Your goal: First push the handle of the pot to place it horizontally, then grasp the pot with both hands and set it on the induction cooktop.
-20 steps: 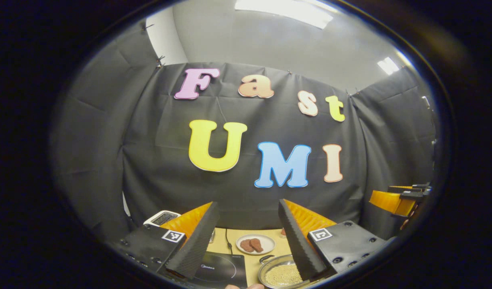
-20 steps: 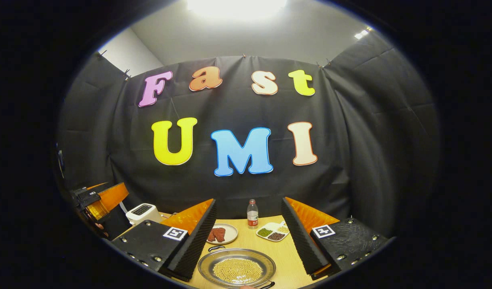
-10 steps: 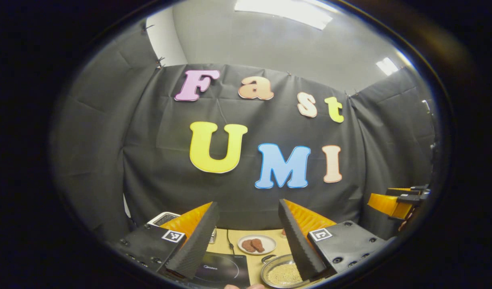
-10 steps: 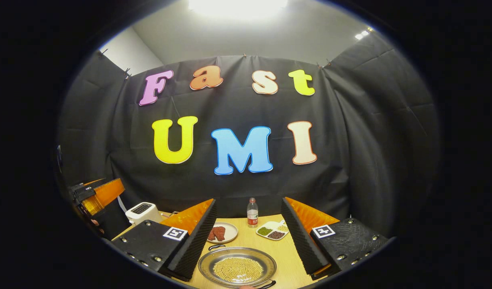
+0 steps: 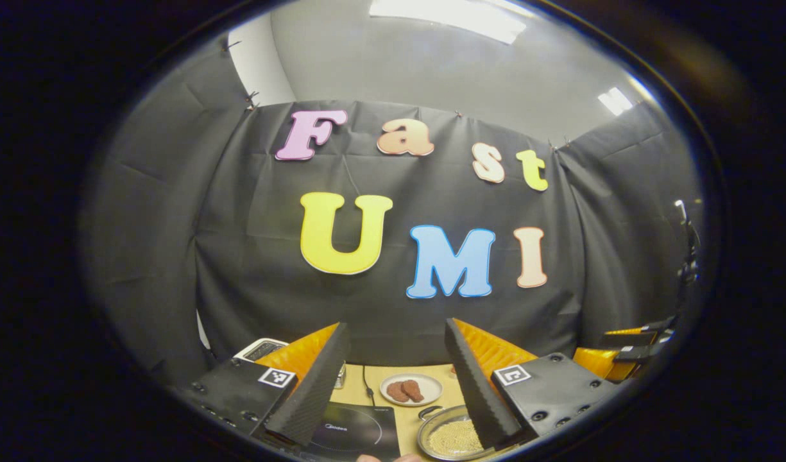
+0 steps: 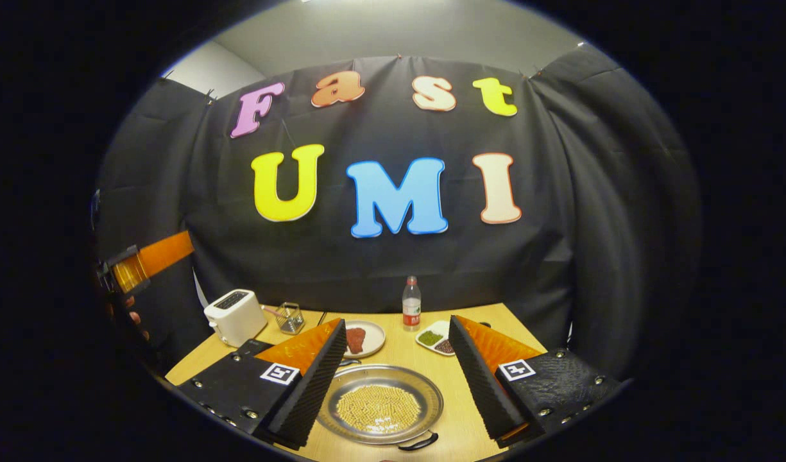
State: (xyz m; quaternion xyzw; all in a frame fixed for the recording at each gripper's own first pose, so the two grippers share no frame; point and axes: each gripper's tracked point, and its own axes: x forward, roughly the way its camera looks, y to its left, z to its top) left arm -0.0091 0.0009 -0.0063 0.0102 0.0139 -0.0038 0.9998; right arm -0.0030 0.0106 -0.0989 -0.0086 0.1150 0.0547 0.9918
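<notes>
**Hovering over the pot, both sets of jaws spread and empty**

Hanging above the desk [image 6: 469, 410], the right gripper [image 6: 398, 385] has its jaws spread wide with nothing between them. In the right gripper view, low in the middle of the frame, the steel pot [image 6: 380, 404] sits on the wood, shallow and round, holding a bed of small yellow beans [image 6: 378, 409]. One dark handle [image 6: 418, 441] shows at its near rim, at the bottom of the frame; another [image 6: 350, 362] shows at the far rim, close beside the left finger.

In the left gripper view, the left gripper [image 5: 396, 385] is likewise held with jaws apart and gripping nothing. The black induction cooktop [image 5: 357, 430] lies at the bottom centre of that frame, and the pot [image 5: 453, 439] is on the desk just to its right, partly behind the right finger.

Farther back in the right gripper view a round plate with reddish meat pieces [image 6: 362, 338] lies beyond the pot, with a divided dish of grains [image 6: 436, 340] to its right. Behind them stands a water bottle [image 6: 411, 303]. Toward the left of the frame are a small wire basket [image 6: 291, 317] and a white toaster [image 6: 234, 316]. At the far left edge the other gripper [image 6: 145, 263] is held up by a hand [image 6: 133, 314].
</notes>
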